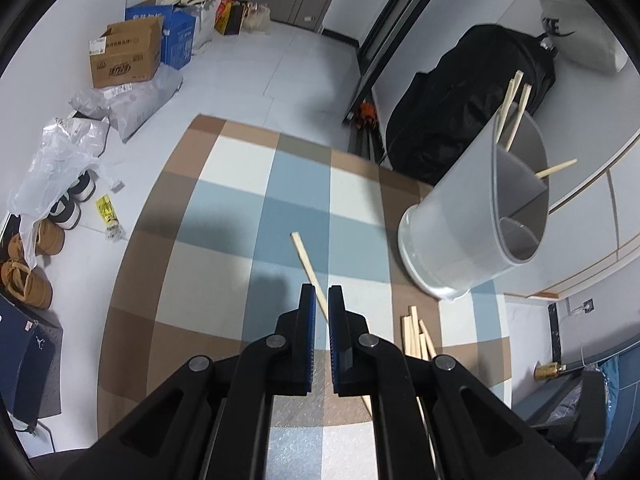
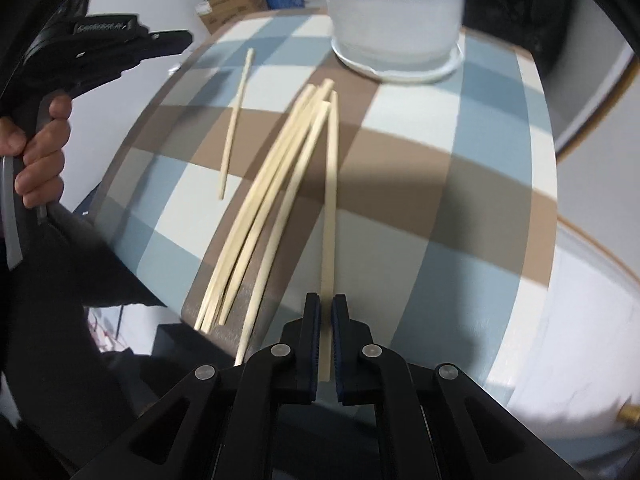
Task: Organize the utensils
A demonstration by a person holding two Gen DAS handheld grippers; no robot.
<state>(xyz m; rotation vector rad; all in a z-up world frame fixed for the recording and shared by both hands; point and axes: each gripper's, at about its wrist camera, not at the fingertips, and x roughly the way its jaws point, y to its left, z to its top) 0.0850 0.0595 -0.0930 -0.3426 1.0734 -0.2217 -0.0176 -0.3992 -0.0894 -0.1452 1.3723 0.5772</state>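
A grey divided utensil holder (image 1: 472, 220) stands at the far right of the checked tablecloth, with chopsticks (image 1: 516, 112) sticking out of it. My left gripper (image 1: 321, 292) hovers shut and empty over a single chopstick (image 1: 304, 256) lying on the cloth. In the right wrist view that lone chopstick (image 2: 236, 120) lies left of a loose bundle of several chopsticks (image 2: 272, 200). My right gripper (image 2: 327, 304) is shut on the near end of one chopstick (image 2: 330, 200), which points toward the holder (image 2: 392, 12).
The plaid-covered table (image 1: 224, 280) ends close on the left and near sides. On the floor beyond it are cardboard boxes (image 1: 124, 56), plastic bags, shoes (image 1: 28, 276) and a black bag (image 1: 472, 92). A hand (image 2: 40, 152) holds the left gripper's handle.
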